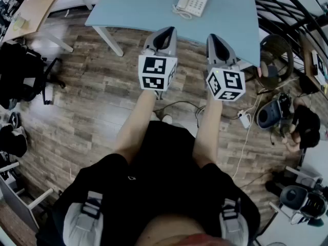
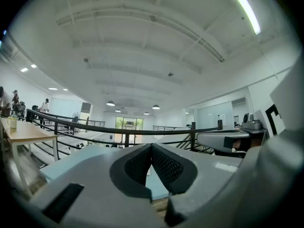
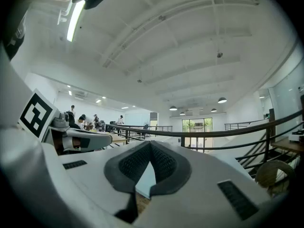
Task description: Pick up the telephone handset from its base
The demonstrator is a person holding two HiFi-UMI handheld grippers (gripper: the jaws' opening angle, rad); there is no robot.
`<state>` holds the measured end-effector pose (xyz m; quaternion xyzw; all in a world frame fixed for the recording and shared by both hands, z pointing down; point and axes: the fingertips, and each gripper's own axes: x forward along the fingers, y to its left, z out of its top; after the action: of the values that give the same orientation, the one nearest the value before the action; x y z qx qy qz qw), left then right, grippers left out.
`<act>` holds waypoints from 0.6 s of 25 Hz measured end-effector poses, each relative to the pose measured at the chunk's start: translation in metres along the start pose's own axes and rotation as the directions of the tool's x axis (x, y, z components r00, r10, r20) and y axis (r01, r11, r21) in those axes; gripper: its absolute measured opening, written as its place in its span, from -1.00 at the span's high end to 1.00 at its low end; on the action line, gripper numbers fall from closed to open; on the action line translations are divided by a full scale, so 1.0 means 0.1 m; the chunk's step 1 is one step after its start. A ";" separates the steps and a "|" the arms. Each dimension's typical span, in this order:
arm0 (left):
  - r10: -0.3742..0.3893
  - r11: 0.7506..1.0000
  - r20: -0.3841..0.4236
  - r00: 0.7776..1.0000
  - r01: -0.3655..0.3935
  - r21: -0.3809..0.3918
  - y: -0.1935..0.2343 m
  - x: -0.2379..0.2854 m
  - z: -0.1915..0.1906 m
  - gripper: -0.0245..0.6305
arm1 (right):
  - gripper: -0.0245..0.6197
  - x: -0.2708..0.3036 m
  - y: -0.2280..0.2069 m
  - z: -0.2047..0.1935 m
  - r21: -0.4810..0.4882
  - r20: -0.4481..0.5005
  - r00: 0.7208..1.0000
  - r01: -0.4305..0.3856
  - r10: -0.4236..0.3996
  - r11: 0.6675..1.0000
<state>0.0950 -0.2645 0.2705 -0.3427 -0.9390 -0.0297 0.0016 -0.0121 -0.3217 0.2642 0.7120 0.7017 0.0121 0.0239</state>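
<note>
A white telephone (image 1: pixel 192 2) with its handset (image 1: pixel 182 1) on the base lies on the far part of a light blue table (image 1: pixel 133 9). My left gripper (image 1: pixel 165 33) and my right gripper (image 1: pixel 213 38) are held level side by side, just short of the table's near edge. Both are shut with nothing between their pads. In the left gripper view the left gripper (image 2: pixel 151 146) has its pads meeting at the tips, and in the right gripper view the right gripper (image 3: pixel 150 144) shows the same. The phone is hidden in both gripper views.
A wooden table (image 1: pixel 33 6) stands at the far left, and a black office chair (image 1: pixel 23 78) at the left. At the right are a round wicker stool (image 1: pixel 277 55), cables and black gear (image 1: pixel 271 111) on the wood floor. A black railing (image 2: pixel 95 127) runs beyond the table.
</note>
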 end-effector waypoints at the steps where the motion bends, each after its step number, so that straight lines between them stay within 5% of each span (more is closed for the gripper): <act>1: 0.002 1.000 0.004 1.000 -0.002 -0.001 -0.01 0.00 0.01 0.93 | 0.94 -0.01 0.00 0.02 -0.008 0.003 1.000 -0.007 0.007 1.000; 15: 0.096 0.994 0.005 0.995 -0.096 -0.045 0.28 -0.05 -0.09 0.93 | 0.93 0.24 -0.11 -0.28 0.150 -0.033 0.998 -0.048 0.053 0.987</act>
<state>0.1168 -0.2473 0.2814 -0.3876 -0.9204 -0.0494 -0.0081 -0.0241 -0.2975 0.2914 0.7290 0.6827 -0.0269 -0.0427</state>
